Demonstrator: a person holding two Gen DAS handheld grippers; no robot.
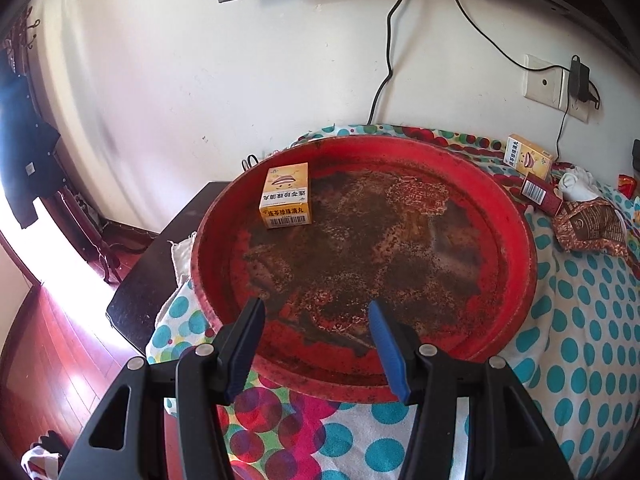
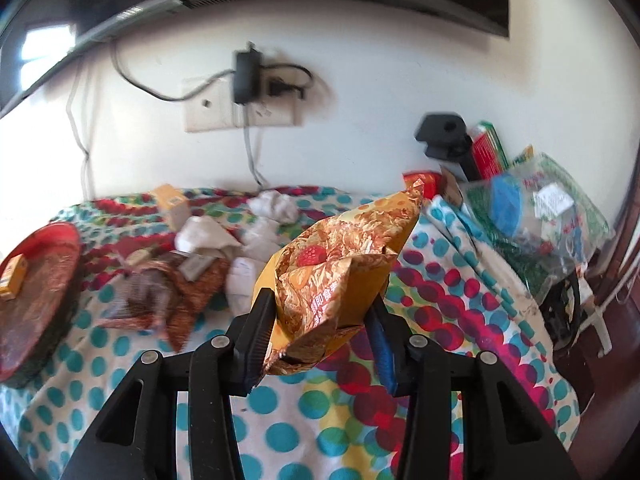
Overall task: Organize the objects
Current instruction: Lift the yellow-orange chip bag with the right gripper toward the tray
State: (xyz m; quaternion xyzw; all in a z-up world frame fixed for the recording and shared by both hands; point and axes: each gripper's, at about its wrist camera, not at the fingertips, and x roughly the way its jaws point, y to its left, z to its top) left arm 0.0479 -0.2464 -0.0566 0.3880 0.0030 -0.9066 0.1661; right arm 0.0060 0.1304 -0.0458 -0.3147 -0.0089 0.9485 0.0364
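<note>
A worn red round tray point(image 1: 516, 240) lies on the polka-dot cloth point(image 1: 580, 360). A yellow medicine box point(image 1: 286, 196) stands in its far left part. My left gripper point(image 1: 316, 320) is open and empty over the tray's near rim. My right gripper point(image 2: 320, 312) is shut on a crumpled gold snack bag point(image 2: 340, 256) and holds it above the cloth point(image 2: 440, 292). The tray point(image 2: 56, 240) with the box point(image 2: 14, 276) shows at the left in the right wrist view.
A second yellow box point(image 1: 528, 156), a dark red box point(image 1: 540, 194), a brown wrapper point(image 1: 592, 224) and white socks point(image 2: 260, 236) lie behind the tray. Clear plastic bags point(image 2: 536, 220) and a black stand point(image 2: 444, 136) stand at the right. A wall socket point(image 2: 240, 104) with cables is behind.
</note>
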